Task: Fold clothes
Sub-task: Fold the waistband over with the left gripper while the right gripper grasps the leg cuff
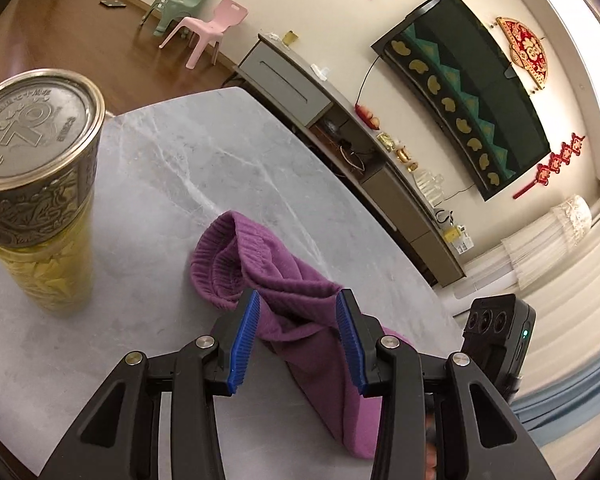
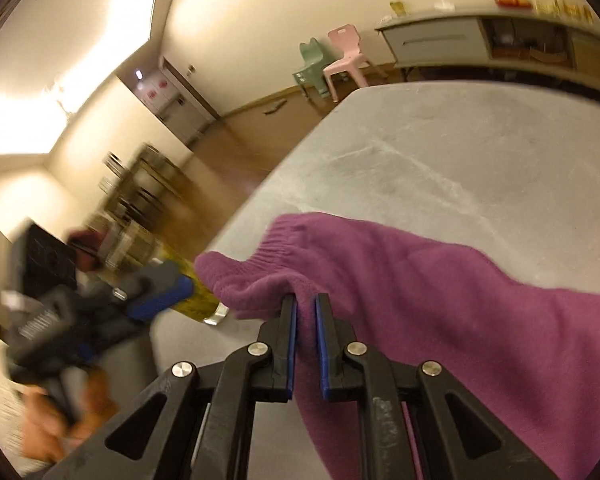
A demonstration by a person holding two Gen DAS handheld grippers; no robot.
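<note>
Grey marble-look table (image 1: 188, 168) filling centre of both frames, wood floor and cream walls behind. Purple knit garment (image 1: 300, 304) bunched lower centre of left wrist view, ribbed cuff end curled toward mid-frame, rest trailing toward bottom edge. Left gripper (image 1: 296, 300) spread wide, blue pads either side of the cloth, nothing clamped; contact with fabric unclear. Tall jar (image 1: 40, 208) at left edge of that view, embossed metal lid, yellowish contents, standing upright on table, well apart from garment. Black camera unit of other tool at lower right. Pink chair (image 1: 208, 28) and green chair (image 1: 180, 4) top centre, against wall. Low grey cabinet (image 1: 340, 128) running diagonally mid-frame, dark wall TV (image 1: 464, 92) upper right, red hanging ornaments around it. Right wrist view: right gripper (image 2: 306, 300) bottom centre, pads nearly together, pinching a fold of the purple garment (image 2: 440, 300), cloth draping right and down, ribbed cuff up at centre. Left gripper (image 2: 160, 296) blurred at lower left of that frame, just beside garment edge, hand (image 2: 56, 420) gripping its handle at bottom left. Jar partly hidden behind it.
</note>
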